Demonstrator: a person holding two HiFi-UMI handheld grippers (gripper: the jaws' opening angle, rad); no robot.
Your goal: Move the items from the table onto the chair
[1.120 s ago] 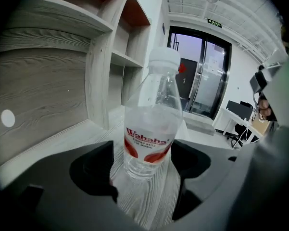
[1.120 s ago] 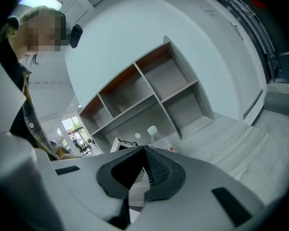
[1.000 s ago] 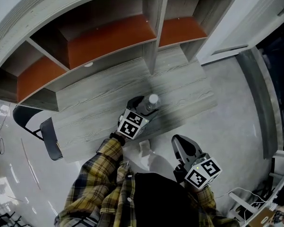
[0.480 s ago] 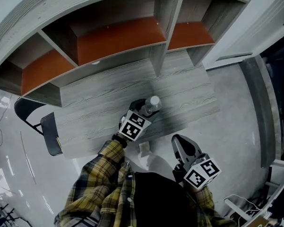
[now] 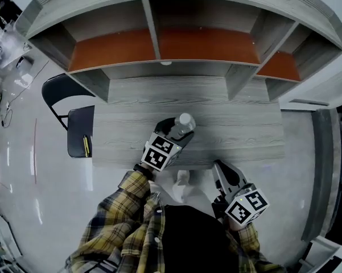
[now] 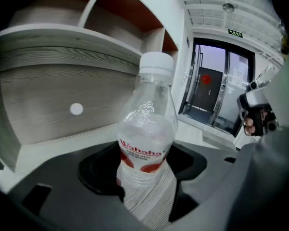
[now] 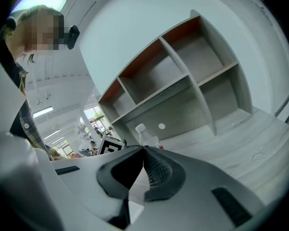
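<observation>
A clear water bottle (image 6: 146,143) with a white cap and a red label stands upright between the jaws of my left gripper (image 6: 145,179), which close round its lower body. In the head view the bottle (image 5: 185,121) and the left gripper (image 5: 178,132) are over the grey wooden table (image 5: 239,127), near its front edge. My right gripper (image 5: 223,172) hangs off the table's front edge, at the right, with its jaws shut and nothing in them (image 7: 144,150). The black chair (image 5: 78,131) stands at the table's left end with a small yellow thing (image 5: 86,145) on its seat.
A grey shelf unit with orange backs (image 5: 159,44) stands along the table's far side. The right gripper view shows the bottle (image 7: 143,134) in front of those shelves. Pale glossy floor (image 5: 40,175) surrounds the chair; a person's plaid sleeve (image 5: 119,209) leads to the left gripper.
The head view has swung so that the shelves sit level and the whole chair shows at the left. Both grippers and the bottle keep their places relative to each other.
</observation>
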